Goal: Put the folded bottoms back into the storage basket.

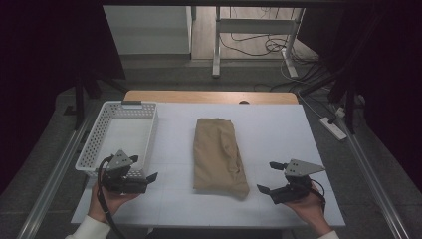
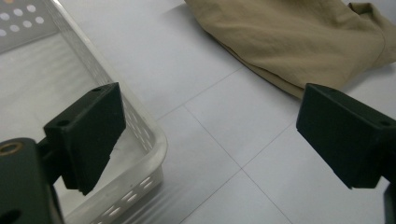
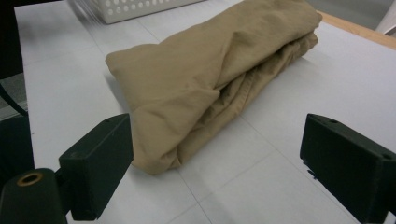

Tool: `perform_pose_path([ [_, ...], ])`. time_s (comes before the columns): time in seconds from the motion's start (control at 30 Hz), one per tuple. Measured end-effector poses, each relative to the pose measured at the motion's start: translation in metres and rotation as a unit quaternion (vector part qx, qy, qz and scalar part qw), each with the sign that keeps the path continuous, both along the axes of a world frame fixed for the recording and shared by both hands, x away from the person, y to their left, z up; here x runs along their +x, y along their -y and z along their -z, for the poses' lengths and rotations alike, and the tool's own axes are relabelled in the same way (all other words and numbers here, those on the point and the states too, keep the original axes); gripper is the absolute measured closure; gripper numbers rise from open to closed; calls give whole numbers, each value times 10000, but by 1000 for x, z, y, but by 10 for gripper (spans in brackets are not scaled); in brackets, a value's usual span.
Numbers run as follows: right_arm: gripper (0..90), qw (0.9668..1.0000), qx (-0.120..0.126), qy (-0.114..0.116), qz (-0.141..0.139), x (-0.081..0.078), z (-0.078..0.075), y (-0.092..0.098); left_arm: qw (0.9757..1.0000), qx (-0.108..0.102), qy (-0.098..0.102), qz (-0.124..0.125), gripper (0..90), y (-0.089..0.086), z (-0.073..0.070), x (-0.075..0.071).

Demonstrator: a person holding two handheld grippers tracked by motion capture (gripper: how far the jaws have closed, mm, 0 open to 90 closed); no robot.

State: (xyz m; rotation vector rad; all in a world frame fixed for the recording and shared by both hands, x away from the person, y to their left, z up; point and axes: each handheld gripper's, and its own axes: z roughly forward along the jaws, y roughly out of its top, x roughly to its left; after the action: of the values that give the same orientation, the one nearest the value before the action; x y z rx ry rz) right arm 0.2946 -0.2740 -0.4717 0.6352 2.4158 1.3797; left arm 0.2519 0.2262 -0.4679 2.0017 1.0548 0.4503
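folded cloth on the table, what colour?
Plain tan cloth, no pattern; clearest in the right gripper view.

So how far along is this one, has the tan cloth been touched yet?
Done: the tan cloth already lies folded in a long bundle mid-table, untouched. In hand: nothing; the left claw and the right claw are both open, flanking it. Left: the white basket holds nothing, so grasping the cloth and probably moving it there remains.

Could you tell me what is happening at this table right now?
A person holds a gripper in each hand, on either side of a folded tan cloth on the white table. The left gripper sits by a white basket's near corner; the right gripper faces the cloth. Both are open and hold nothing.
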Motion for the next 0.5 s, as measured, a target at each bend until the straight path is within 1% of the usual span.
perform_pose_path([
  [0.23, 93, 10000, 13, 60, -53, -1, -4, -6, 10000, 4, 13, -16, 86, 0, -1, 0],
  [0.3, 93, 9999, -8, 67, -122, -1, -4, -10, 10000, 21, 3, -20, 85, 0, 0, 0],
  [0.33, 93, 9999, -14, 65, -130, -1, -4, -11, 10000, 33, 5, -7, 85, 0, 0, 0],
  [0.4, 93, 9998, -13, 53, -165, 0, -5, -13, 10000, -6, 27, 42, 82, 1, 0, 0],
  [0.47, 93, 9998, -36, 62, -180, 0, -6, -14, 10000, 8, 31, 55, 82, 1, 0, 0],
  [0.5, 93, 9998, -2, 43, -198, 1, -6, -16, 10000, 45, 21, 54, 82, 2, -1, 0],
])
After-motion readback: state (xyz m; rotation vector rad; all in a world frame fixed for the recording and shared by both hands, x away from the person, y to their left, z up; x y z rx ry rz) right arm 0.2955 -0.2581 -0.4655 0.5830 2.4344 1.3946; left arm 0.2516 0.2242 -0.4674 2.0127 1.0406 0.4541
